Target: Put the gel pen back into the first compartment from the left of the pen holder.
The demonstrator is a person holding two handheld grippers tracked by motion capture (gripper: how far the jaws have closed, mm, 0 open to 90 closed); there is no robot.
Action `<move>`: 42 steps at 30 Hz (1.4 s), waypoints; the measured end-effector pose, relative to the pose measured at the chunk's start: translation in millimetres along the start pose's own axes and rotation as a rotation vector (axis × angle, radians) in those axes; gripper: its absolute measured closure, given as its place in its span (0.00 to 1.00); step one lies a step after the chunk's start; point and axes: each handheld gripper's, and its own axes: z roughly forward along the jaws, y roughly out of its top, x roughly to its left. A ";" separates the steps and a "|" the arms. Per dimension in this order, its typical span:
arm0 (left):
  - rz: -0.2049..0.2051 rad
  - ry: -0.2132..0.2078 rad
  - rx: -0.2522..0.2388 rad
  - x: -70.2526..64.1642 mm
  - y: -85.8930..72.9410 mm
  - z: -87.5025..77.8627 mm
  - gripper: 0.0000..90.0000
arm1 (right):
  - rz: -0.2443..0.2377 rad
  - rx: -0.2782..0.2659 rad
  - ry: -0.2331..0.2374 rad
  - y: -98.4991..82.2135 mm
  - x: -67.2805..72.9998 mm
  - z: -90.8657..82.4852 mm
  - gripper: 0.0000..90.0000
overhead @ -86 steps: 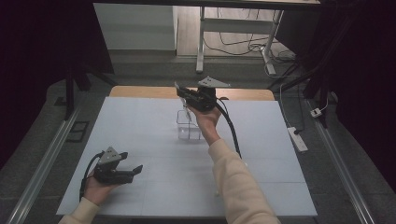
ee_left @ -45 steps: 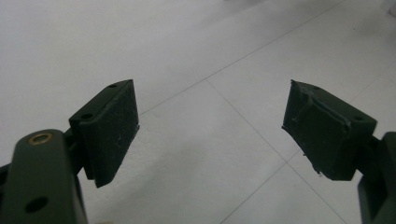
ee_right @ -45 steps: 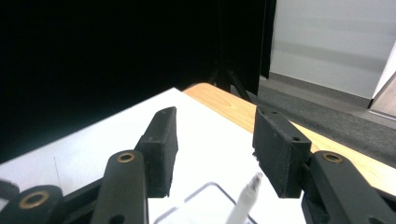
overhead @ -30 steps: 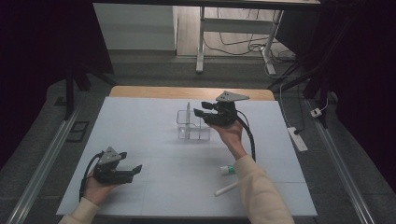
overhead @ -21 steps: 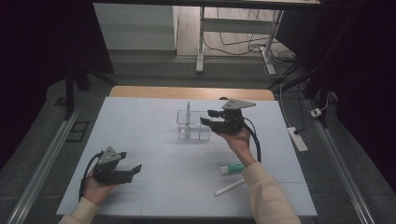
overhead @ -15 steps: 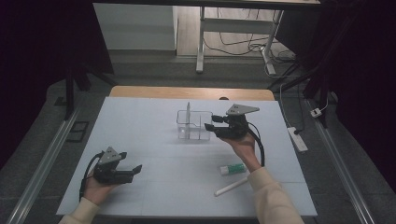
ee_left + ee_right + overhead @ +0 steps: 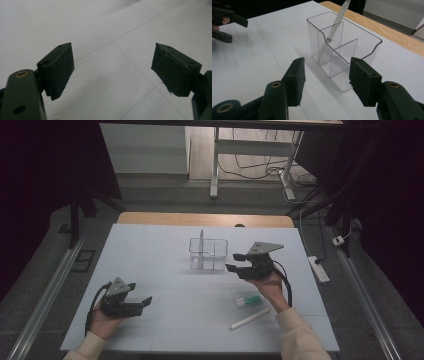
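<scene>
Right gripper (image 7: 238,262) nearer, off organizer (image 7: 208,254)

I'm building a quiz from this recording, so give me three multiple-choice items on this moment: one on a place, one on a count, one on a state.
1. Where is the pen?
A. standing in the clear organizer
B. flat on the table
C. in the left tool

2. How many loose items lie on the table near the right tool?
A. none
B. two
C. five

3. The right tool is:
A. shut on the organizer
B. open
C. shut on the pen

Answers: 1 A, it leans inside a compartment. 2 B, the green-capped tube and the white stick. 3 B, its jaws stand apart, empty.
</scene>
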 end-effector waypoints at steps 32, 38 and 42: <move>0.002 -0.001 -0.007 -1.3 0.0 -2.3 0.20 | -0.150 0.153 0.063 -28.5 19.1 -48.6 0.45; 0.004 -0.001 -0.008 -1.1 -0.6 -3.1 0.20 | -0.179 0.183 0.071 -28.0 20.8 -51.2 0.45; 0.007 -0.004 -0.007 -1.4 -0.4 -2.5 0.20 | -0.206 0.210 0.085 -25.7 23.6 -54.7 0.45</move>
